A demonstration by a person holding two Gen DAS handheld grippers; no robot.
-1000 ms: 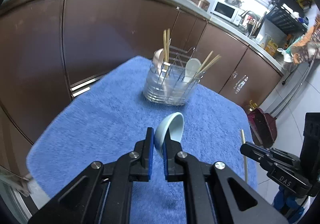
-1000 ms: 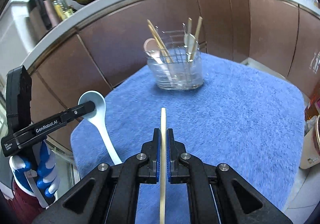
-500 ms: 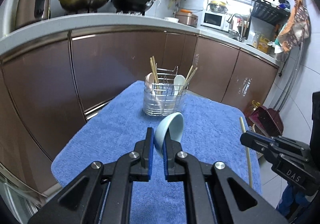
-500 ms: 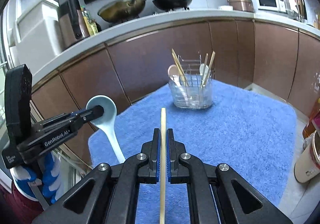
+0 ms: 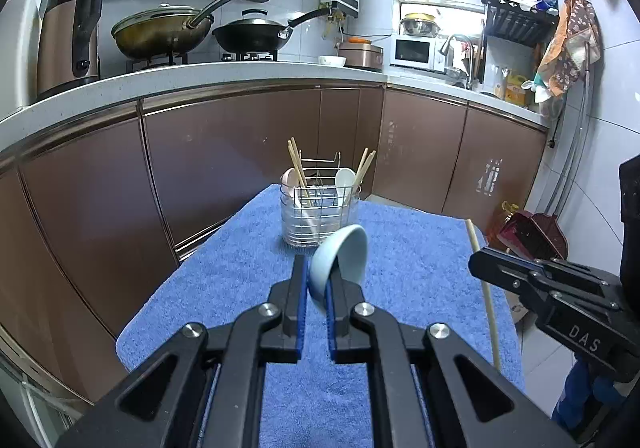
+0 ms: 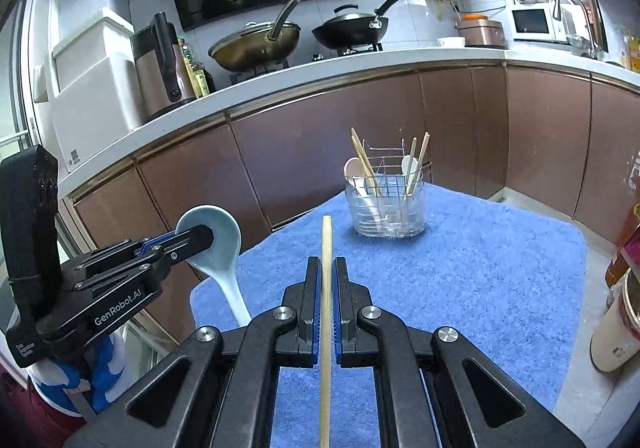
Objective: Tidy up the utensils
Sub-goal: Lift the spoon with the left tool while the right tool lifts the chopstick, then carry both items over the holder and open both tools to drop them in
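Observation:
My left gripper is shut on the bowl of a light blue ceramic spoon, held above the blue towel. From the right wrist view the same spoon hangs handle-down from the left gripper. My right gripper is shut on a single wooden chopstick that points forward. That chopstick and the right gripper show at the right of the left wrist view. A wire utensil holder stands at the towel's far end with chopsticks and two pale spoons in it.
Brown cabinet doors and a white countertop with two woks rise behind the towel-covered table. A tall cup and a bottle stand off the towel's right edge. A red dustpan rests on the floor.
Both grippers have risen and drawn back from the holder, which now looks smaller and farther away. The views have tilted up to show the counter. Each grip is unchanged.

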